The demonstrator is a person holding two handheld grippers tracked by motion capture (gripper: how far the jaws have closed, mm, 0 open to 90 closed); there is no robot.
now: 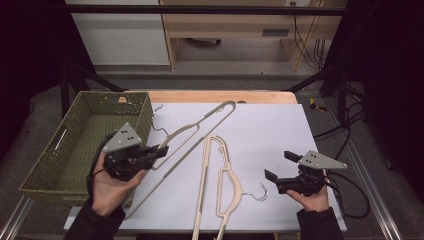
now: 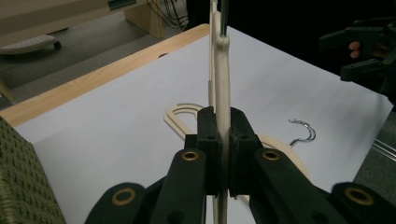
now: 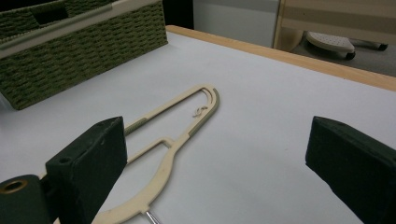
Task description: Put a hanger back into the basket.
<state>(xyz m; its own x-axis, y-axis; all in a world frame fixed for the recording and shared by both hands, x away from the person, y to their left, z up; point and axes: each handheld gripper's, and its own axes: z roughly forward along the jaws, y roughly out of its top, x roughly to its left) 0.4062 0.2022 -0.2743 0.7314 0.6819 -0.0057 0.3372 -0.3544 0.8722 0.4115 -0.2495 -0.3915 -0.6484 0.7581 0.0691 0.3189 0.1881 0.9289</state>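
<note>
My left gripper (image 1: 162, 150) is shut on the bar of a beige hanger (image 1: 200, 125), which hangs slanted above the white sheet, its wire hook (image 1: 157, 119) near the basket. In the left gripper view the pads (image 2: 208, 135) clamp that hanger (image 2: 222, 70) edge-on. A second beige hanger (image 1: 221, 172) lies flat at the middle of the sheet, its metal hook (image 1: 260, 192) pointing right. My right gripper (image 1: 280, 166) hovers just right of that hook, open and holding nothing. In the right gripper view the flat hanger (image 3: 187, 126) lies ahead, beyond the wide jaws of my right gripper (image 3: 219, 154).
A green woven basket (image 1: 50, 150) stands at the left edge of the table, right beside my left hand. The white sheet (image 1: 270, 130) covers a wooden table (image 1: 215, 96). Dark frame bars (image 1: 320, 75) and cables flank the table.
</note>
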